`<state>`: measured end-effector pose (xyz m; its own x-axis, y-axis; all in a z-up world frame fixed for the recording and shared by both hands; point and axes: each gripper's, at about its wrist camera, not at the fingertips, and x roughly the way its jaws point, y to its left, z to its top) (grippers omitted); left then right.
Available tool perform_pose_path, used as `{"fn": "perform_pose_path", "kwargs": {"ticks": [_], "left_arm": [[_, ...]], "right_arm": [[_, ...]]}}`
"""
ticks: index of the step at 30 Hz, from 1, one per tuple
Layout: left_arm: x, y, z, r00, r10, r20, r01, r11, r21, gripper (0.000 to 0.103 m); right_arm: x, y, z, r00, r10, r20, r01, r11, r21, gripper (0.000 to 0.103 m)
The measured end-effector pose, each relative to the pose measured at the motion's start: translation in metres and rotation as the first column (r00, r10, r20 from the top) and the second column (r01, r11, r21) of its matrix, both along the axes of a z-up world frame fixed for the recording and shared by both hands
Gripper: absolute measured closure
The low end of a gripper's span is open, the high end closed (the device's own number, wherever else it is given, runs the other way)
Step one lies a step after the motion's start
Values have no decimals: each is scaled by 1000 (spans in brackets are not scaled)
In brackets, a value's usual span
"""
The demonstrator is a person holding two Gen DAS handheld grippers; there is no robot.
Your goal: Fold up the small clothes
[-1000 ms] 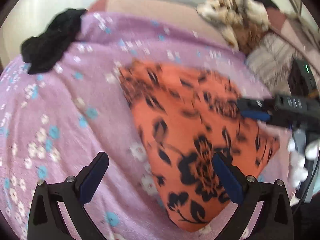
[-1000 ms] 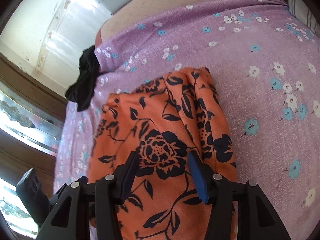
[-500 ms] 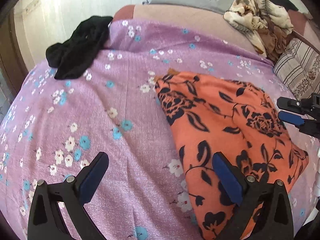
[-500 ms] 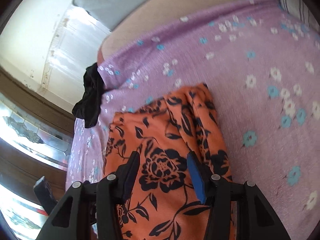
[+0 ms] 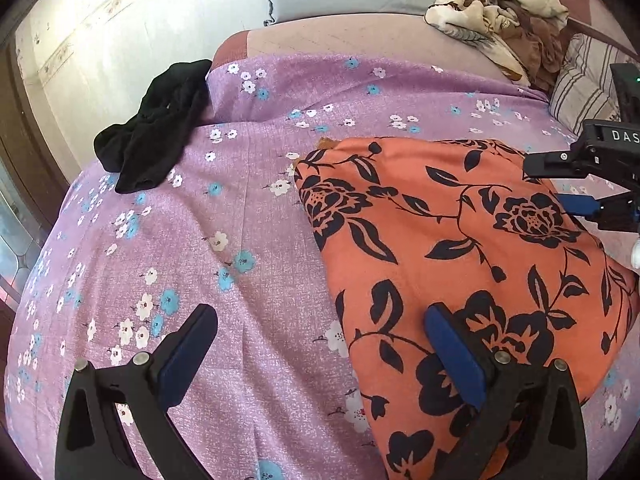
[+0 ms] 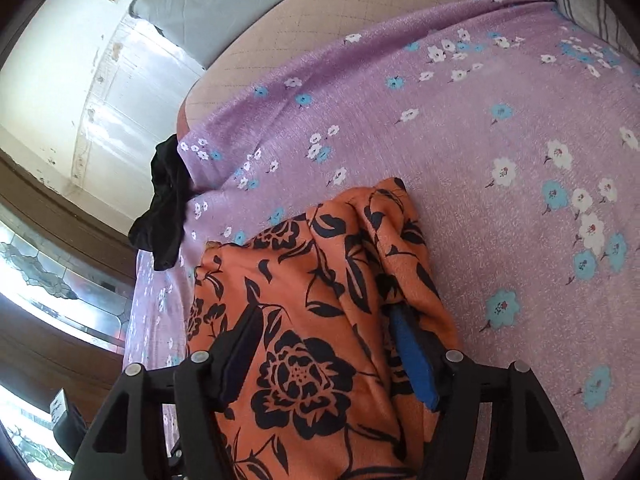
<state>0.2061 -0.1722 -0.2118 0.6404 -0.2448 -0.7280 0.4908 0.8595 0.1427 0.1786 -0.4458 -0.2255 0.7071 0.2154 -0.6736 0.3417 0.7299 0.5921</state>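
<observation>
Orange floral garment (image 6: 320, 320) between right gripper's (image 6: 324, 352) fingers (image 6: 412, 356).

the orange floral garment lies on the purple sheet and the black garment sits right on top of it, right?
Not quite. In the left wrist view the black garment lies apart from the orange floral garment, near the far corner of the purple sheet. The orange one does lie on the sheet.

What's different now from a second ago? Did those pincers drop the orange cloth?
The right tool has just been opening over the orange cloth; the cloth lies between its pads but is not pinched. The cloth looks flatter on the purple sheet than a second ago. The left tool stays open, straddling the cloth's edge. The black garment has not moved.
</observation>
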Motion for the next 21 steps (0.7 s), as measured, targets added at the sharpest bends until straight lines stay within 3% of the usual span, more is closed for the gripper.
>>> {"fn": "perform_pose_path", "kwargs": {"ticks": [8,21], "left_arm": [[0,1,0,1000,-6,0,6,1000,-2,0],[2,1,-2,1000,-8,-8,8,1000,-9,0]], "right_arm": [[-19,-20,15,998,-38,59,38,999,2,33],[-28,-35,10,999,-36,33,36,999,26,33]]}}
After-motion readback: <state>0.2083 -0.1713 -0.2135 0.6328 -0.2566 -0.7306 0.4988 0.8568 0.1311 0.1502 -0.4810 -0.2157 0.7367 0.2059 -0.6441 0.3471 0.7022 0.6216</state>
